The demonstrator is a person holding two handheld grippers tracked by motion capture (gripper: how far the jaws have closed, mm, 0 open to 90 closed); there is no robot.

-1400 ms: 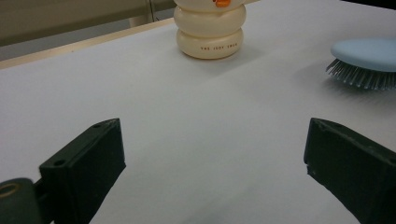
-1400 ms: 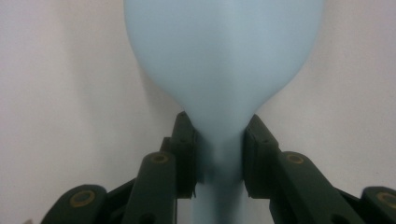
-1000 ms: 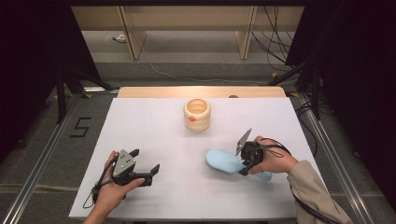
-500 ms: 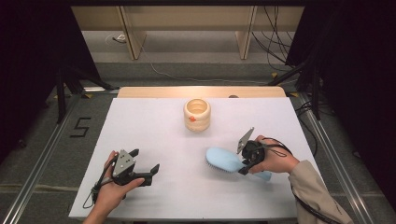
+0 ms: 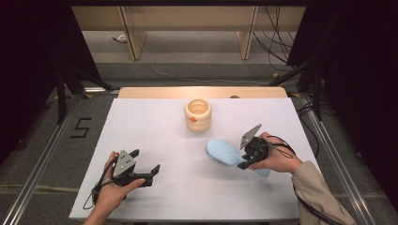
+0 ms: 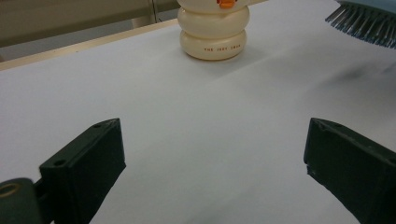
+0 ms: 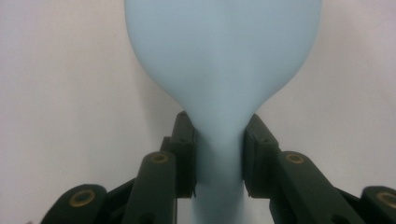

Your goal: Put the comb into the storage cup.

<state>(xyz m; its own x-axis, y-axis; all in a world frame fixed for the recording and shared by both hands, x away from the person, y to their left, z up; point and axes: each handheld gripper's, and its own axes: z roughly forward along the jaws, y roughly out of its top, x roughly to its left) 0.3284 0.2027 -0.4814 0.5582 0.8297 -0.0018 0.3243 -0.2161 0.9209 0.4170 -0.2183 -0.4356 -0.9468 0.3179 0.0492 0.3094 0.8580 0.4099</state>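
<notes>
A light blue hairbrush (image 5: pixel 225 152) lies over the white table at the right, bristles down, its head pointing left. My right gripper (image 5: pixel 248 152) is shut on the brush's neck; in the right gripper view the two black pads (image 7: pixel 187 154) press both sides of the hairbrush (image 7: pixel 224 70) where head meets handle. A cream ring-shaped cup with an orange mark (image 5: pixel 198 114) stands at the table's middle back, and the same cup (image 6: pixel 214 29) shows ahead in the left gripper view. My left gripper (image 5: pixel 145 164) rests open near the front left, nothing between its jaws.
The white table (image 5: pixel 155 122) has a wooden strip (image 5: pixel 202 92) along its far edge. Cables trail on the floor beyond it, and dark stands flank both sides. A floor mark "5" (image 5: pixel 80 127) sits to the left.
</notes>
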